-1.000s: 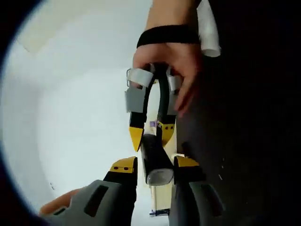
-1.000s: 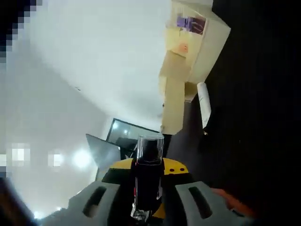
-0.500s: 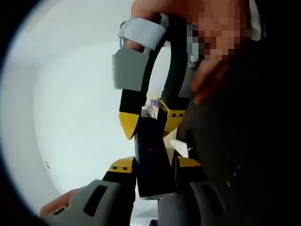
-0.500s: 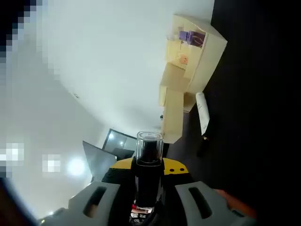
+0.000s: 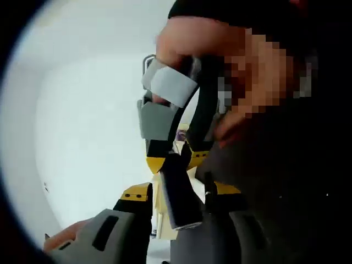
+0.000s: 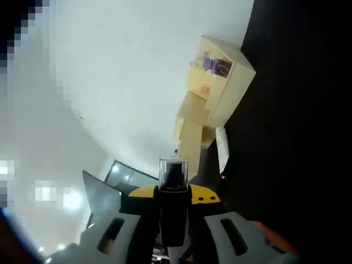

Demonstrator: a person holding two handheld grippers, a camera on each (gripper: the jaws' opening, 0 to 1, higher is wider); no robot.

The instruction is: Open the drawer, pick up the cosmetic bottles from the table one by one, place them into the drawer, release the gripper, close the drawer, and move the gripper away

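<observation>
Well short of the pale wooden drawer unit (image 6: 212, 104), the right claw (image 6: 175, 204) is clamped on a dark clear-capped cosmetic bottle (image 6: 174, 190); left claw (image 5: 179, 193) also grips it. Carry step; next, approach the drawer.

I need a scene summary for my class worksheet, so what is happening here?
A person holds a claw in each hand, and both grip cosmetics. The right claw is shut on a dark bottle with a clear cap. The left claw is shut on a dark tube. A pale wooden drawer unit sits on the dark table ahead, with a white tube lying beside it.
</observation>
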